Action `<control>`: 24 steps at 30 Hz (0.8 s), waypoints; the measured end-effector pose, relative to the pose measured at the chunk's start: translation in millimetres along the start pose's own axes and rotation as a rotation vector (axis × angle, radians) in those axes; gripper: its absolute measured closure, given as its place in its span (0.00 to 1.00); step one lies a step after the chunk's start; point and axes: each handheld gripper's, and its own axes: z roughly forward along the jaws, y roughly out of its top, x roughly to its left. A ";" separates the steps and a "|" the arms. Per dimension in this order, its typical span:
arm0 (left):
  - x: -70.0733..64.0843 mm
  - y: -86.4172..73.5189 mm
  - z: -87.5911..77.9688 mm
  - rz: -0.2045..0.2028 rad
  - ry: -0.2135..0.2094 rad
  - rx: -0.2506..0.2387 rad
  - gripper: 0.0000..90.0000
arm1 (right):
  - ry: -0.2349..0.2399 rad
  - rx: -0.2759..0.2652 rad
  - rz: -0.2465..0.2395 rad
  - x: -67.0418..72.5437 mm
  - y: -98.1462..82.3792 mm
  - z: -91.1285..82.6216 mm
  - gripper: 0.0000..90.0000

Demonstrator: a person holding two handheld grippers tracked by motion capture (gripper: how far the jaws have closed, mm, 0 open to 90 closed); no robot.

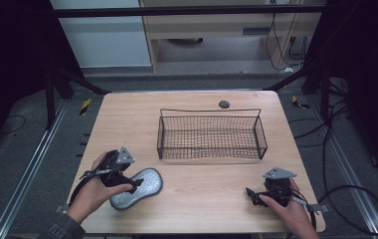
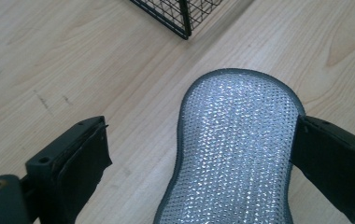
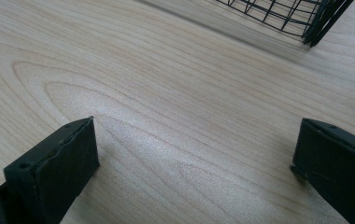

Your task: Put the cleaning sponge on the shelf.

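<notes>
Progress is at the first step: your left gripper (image 1: 136, 183) sits at the lower left of the high view with its jaws spread wide around the sponge (image 1: 138, 188), one jaw touching the sponge's edge and the other clear of it, as the left gripper view shows. No grip is made yet. The sponge (image 2: 234, 154) lies flat on the table (image 1: 197, 199), well apart from the basket (image 1: 211, 135).

Your right gripper (image 1: 249, 193) rests at the lower right of the high view, jaws wide and holding nothing; in the right gripper view bare table (image 3: 175, 116) lies between them.

Likely remaining work: close on the sponge, lift it, carry it to the basket and let go.

The basket stands in the centre of the high view. Its mesh floor shows only the table through it; nothing is in it. A basket corner (image 2: 185, 18) appears at the top of the left gripper view.
</notes>
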 end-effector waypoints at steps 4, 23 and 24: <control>-3.1 3.5 5.1 0.009 -0.027 0.023 0.05 | 0.000 0.000 0.000 0.0 0.0 0.0 0.00; -8.3 3.1 28.7 0.124 -0.105 0.176 0.04 | 0.001 0.000 0.001 0.1 0.0 0.0 0.00; -7.9 1.4 29.8 0.124 -0.108 0.183 0.04 | 0.000 0.000 -0.001 -0.1 0.0 0.0 0.00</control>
